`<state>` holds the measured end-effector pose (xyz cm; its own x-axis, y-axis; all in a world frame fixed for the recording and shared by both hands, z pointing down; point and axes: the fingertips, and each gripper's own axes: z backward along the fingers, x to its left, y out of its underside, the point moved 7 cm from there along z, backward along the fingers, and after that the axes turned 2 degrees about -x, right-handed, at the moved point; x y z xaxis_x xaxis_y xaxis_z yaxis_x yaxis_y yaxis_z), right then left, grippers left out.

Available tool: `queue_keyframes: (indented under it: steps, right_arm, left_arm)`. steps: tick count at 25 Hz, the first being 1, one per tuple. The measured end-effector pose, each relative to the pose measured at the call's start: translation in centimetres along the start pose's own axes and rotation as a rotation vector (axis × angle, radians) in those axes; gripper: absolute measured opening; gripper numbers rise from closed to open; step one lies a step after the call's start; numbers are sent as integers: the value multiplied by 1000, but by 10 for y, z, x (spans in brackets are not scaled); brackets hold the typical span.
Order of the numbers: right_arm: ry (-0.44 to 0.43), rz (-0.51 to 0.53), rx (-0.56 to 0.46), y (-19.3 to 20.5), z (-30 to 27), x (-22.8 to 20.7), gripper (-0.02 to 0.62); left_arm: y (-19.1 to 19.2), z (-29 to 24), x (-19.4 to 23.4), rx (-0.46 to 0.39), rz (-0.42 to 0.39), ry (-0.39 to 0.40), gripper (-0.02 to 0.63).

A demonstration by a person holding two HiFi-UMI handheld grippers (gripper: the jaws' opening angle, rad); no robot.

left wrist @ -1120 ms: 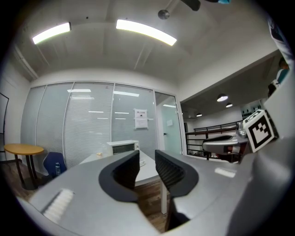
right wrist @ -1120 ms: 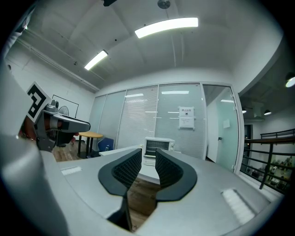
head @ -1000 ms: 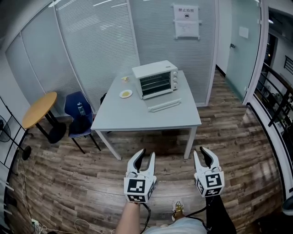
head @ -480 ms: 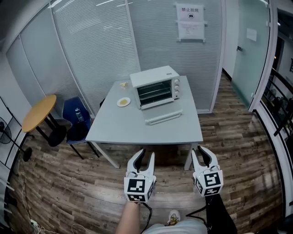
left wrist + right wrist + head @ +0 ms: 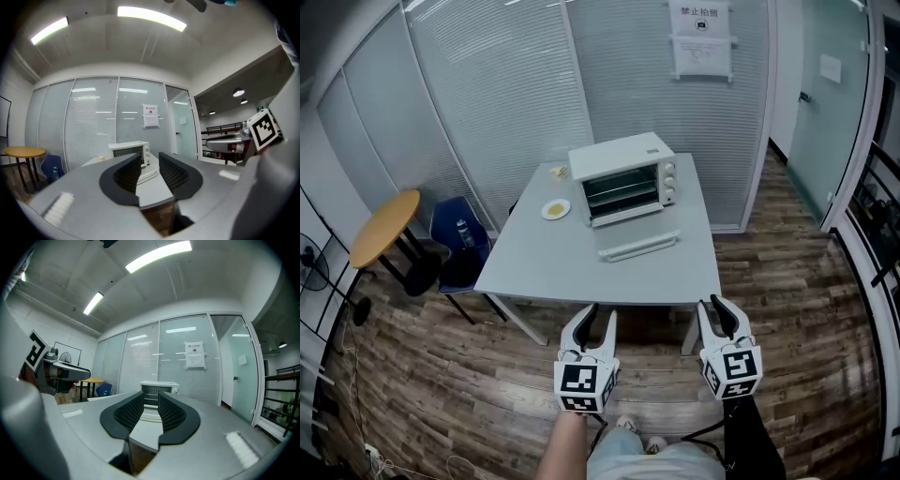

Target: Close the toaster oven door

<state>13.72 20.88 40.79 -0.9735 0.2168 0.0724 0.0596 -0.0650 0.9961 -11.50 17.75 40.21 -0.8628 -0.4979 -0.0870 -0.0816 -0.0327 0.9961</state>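
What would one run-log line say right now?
toaster oven door: open | left gripper: open, empty | right gripper: open, empty | both short of table

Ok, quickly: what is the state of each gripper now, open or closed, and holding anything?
Left gripper: open, jaws apart, holding nothing.
Right gripper: open, jaws apart, holding nothing.

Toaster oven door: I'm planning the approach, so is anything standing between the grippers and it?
Nothing visible blocks it. Only bare grey table lies between the open left gripper and right gripper and the lowered door of the white toaster oven. The small round plate sits left of the oven, off that path.
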Motion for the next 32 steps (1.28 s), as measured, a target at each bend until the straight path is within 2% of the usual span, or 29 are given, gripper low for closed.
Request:
queue_keyframes:
  steps: [6,12,17,25,32]
  right_arm:
    - [-17,5,16,12,-36,-8,74]
    - [-28,19,22,19,-94,-20,74]
    - [-13,55,41,21,-144,-32,74]
    - [19,42,84,30,-222,-40,74]
    - [39,64,127,42,-266,-41,74]
  left_arm:
    - [12,-35,16,15,5,-4,126]
    - [19,-94,44,20,3,4,124]
    - [20,-141,71,32,3,18,126]
    - [31,-213,122,62,22,50,126]
    - [49,-256,152,74,43,79,126]
